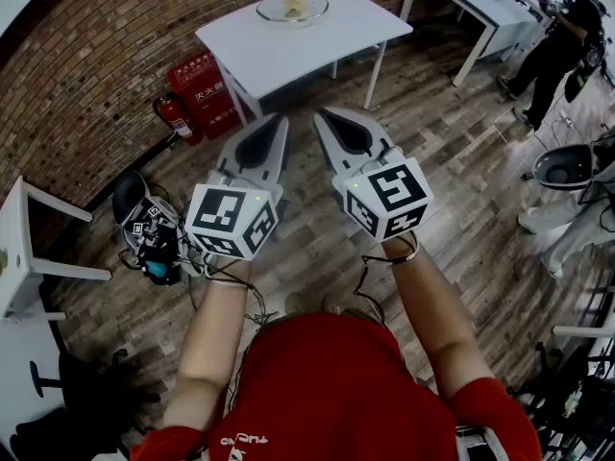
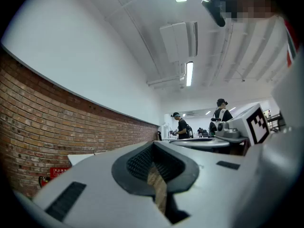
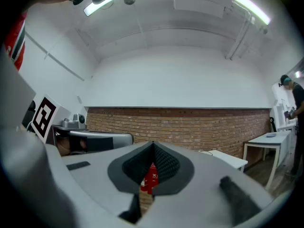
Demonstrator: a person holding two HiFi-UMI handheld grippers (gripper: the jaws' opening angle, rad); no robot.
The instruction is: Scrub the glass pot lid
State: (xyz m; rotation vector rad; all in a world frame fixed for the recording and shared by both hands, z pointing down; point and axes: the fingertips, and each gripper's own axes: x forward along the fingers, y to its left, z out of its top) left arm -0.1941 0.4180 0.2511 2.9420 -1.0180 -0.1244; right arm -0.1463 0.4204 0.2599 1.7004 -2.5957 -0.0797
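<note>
With the left gripper [image 1: 278,121] and right gripper [image 1: 323,116] hovering closed and empty, the glass pot lid [image 1: 292,7] at top centre is, I think, risking being shoved across its table [image 1: 356,29].

the left gripper [image 1: 280,119] and the right gripper [image 1: 323,113] are light grey, with dark grey ribbed pads [image 2: 140,163]. each one carries a white cube with black square patterns: the left cube [image 1: 231,221] and the right cube [image 1: 389,195]. the person's shirt [image 1: 336,392] is red with small white letters. the table [image 1: 356,36] is white. the glass pot lid [image 1: 292,8] is clear, with a yellowish patch in the middle. the wall [image 1: 86,56] is red-brown brick in regular rows, and plain white higher up. the fire extinguishers [image 1: 175,116] and the box [image 1: 206,92] are red, the box with white characters. the floor [image 1: 471,161] is grey-brown wood planks. a far person [image 1: 557,51] wears black.
</note>
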